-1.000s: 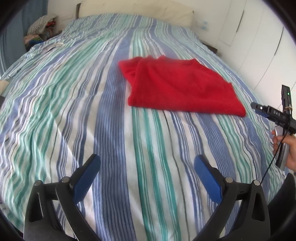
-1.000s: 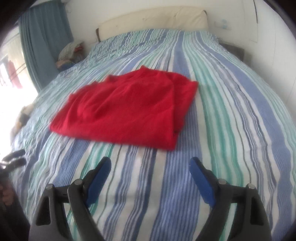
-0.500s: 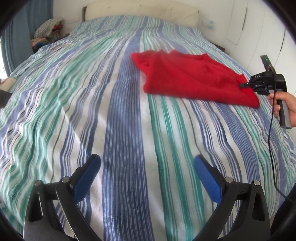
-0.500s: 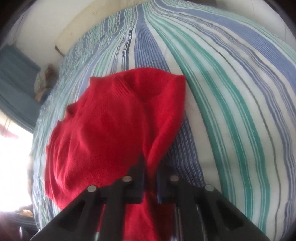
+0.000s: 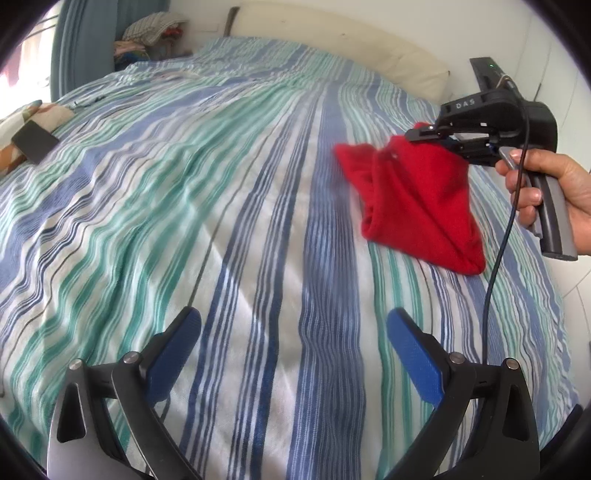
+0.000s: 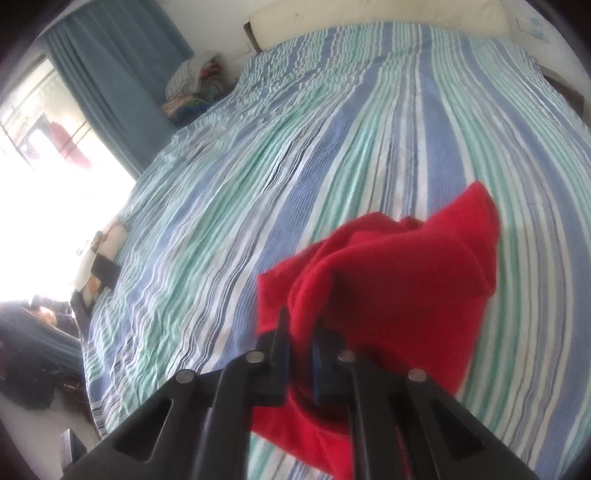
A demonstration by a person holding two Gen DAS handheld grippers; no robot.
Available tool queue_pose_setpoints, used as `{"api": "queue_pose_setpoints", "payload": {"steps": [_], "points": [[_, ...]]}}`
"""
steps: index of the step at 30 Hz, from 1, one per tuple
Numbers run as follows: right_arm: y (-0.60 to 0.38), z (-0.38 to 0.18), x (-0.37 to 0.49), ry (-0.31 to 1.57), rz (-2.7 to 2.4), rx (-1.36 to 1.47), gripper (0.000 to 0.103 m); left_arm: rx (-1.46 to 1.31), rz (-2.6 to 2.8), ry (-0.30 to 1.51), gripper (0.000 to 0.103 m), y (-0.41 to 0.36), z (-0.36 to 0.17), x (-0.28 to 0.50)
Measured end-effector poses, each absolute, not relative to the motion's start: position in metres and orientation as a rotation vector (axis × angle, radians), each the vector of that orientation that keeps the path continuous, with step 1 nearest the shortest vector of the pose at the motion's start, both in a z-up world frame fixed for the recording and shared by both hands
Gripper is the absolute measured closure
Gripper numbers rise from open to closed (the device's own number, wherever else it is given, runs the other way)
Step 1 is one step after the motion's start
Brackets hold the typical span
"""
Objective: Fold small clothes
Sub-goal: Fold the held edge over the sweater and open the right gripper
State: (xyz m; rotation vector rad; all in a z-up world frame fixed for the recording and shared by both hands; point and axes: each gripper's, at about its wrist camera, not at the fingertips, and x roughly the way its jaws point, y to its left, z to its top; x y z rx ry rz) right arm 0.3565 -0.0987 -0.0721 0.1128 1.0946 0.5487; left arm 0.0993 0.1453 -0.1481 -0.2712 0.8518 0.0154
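The bed point(image 5: 229, 192) is covered by a thin sheet striped lengthwise in blue, green and white, finely wrinkled across its near half. A cream padded headboard point(image 5: 332, 40) runs along its far end.

The cloth point(image 5: 417, 199) is a bright red, soft, fuzzy knit. In the left wrist view it hangs bunched from one pinched spot at its top, spreading down into a rough triangle whose lower fold lies on or just above the sheet, on the bed's right half. In the right wrist view it looks crumpled point(image 6: 388, 280), with one corner standing up and the folds blurred.

The right gripper point(image 6: 301, 332) has its black arms drawn close, the fingers narrow and clamped on a ridge of the red knit; they are easing slightly apart with the cloth between them. A hand point(image 5: 554, 192) holds its grey handle, and a dark cable drops from it towards the sheet.

The left gripper point(image 5: 295, 332) hangs over the near sheet with its blue ribbed fingers point(image 5: 184, 343) spread wide and nothing between them.

The striped sheet left of the cloth lies bare across the middle. At the left edge a dark flat slab point(image 5: 35, 142) rests on a patterned cushion. A pile point(image 5: 151, 35) of mixed fabric sits by the blue curtain point(image 6: 110, 77) at the far left corner.
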Motion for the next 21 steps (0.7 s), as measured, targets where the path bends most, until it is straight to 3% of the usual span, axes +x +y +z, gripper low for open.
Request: {"api": "queue_pose_setpoints", "payload": {"steps": [2,7,12,16,19,21], "points": [[-0.078,-0.095,0.357,1.177,0.622,0.159,0.076,-0.274,0.020,0.850,0.002,0.148,-0.147,0.098],[-0.093,-0.083,0.342,1.152,0.764,0.311,0.068,-0.311,0.020,0.845,0.002,0.158,-0.145,0.101],[-0.122,-0.075,0.338,1.111,0.561,0.081,0.067,-0.338,0.021,0.855,0.002,0.160,-0.148,0.105],[-0.107,-0.104,0.332,1.123,0.608,0.095,0.068,-0.312,0.031,0.868,0.002,0.156,-0.152,0.103],[-0.075,-0.146,0.310,1.196,0.701,0.095,0.081,-0.302,0.034,0.889,0.002,0.154,-0.157,0.104],[-0.046,-0.168,0.282,1.225,0.753,-0.055,0.081,-0.300,0.036,0.897,0.002,0.153,-0.158,0.104]]}}
